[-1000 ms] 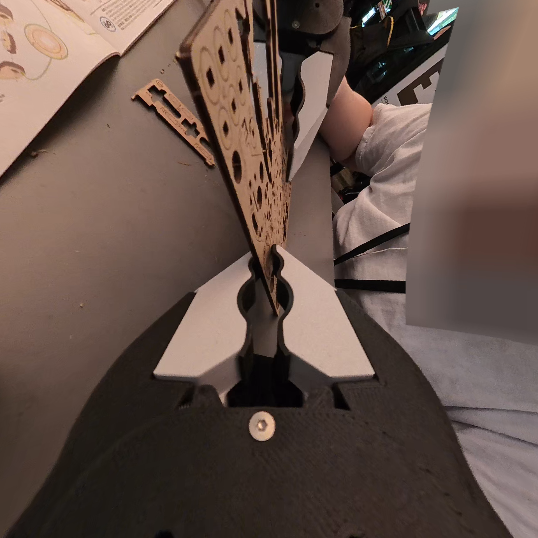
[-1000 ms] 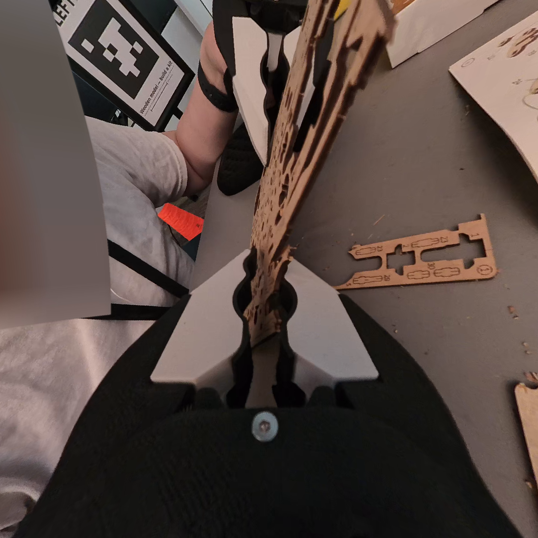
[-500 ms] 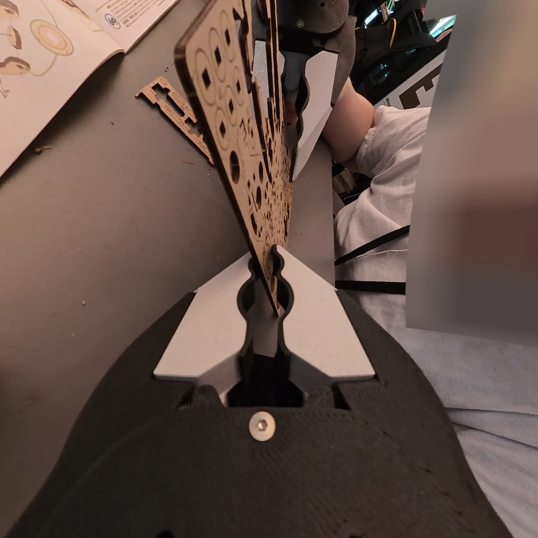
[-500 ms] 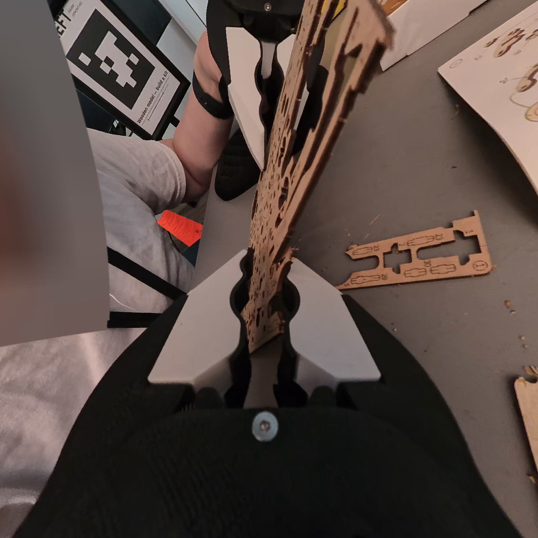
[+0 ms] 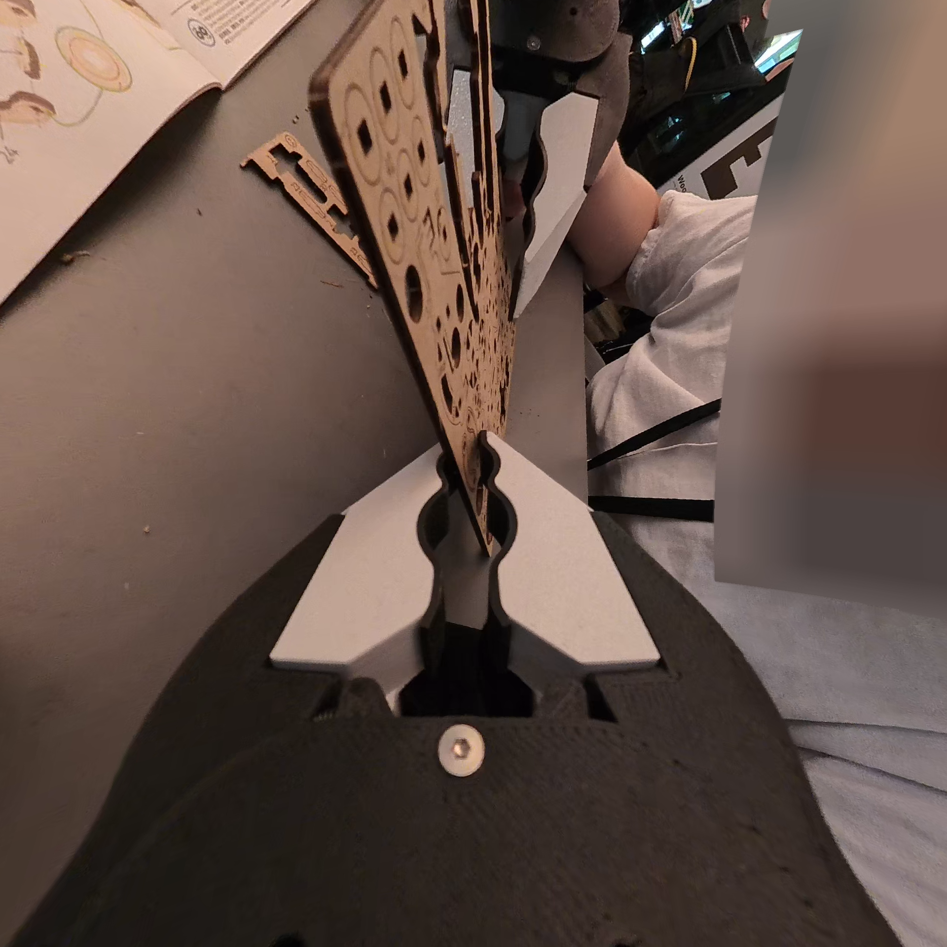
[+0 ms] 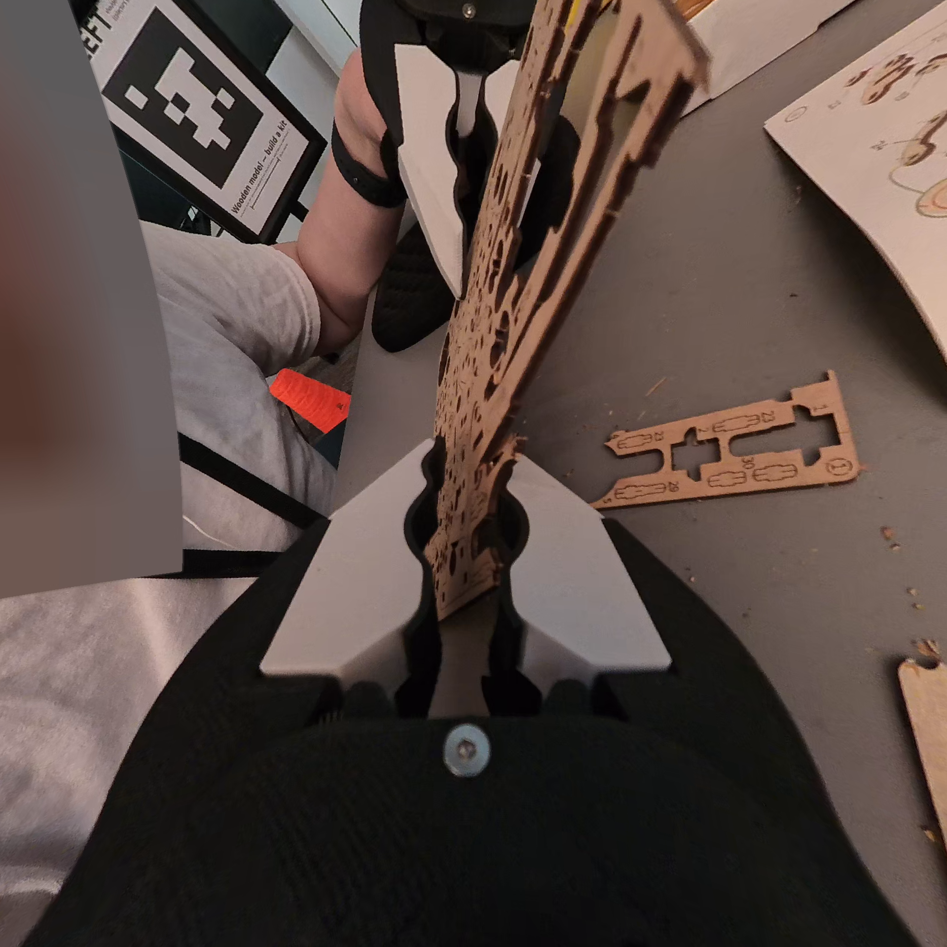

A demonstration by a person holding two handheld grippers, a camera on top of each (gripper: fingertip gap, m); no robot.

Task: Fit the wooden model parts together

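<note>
A laser-cut wooden parts sheet, full of holes and cut-outs, is held on edge above the grey table. My left gripper is shut on its near end. My right gripper is shut on the opposite end of the same sheet. Each gripper shows at the far end of the other's view: the right one's white finger, the left one's white finger. A small flat wooden frame piece lies on the table beside the sheet; it also shows in the left wrist view.
An open instruction booklet lies at the table's far side, also in the right wrist view. Another wooden piece lies at the right edge. A white box stands behind. A person's arm and a framed marker sign are beside the table. One gripper's finger ends stand about 7 cm off the other's. The left gripper is farther from the wooden piece, some 20 cm, than the right, some 12 cm.
Both grippers keep their hold. The sheet and both grippers have shifted slightly together, with the sheet's top edge leaning a little more over the table. The small frame piece has not moved on the table.
</note>
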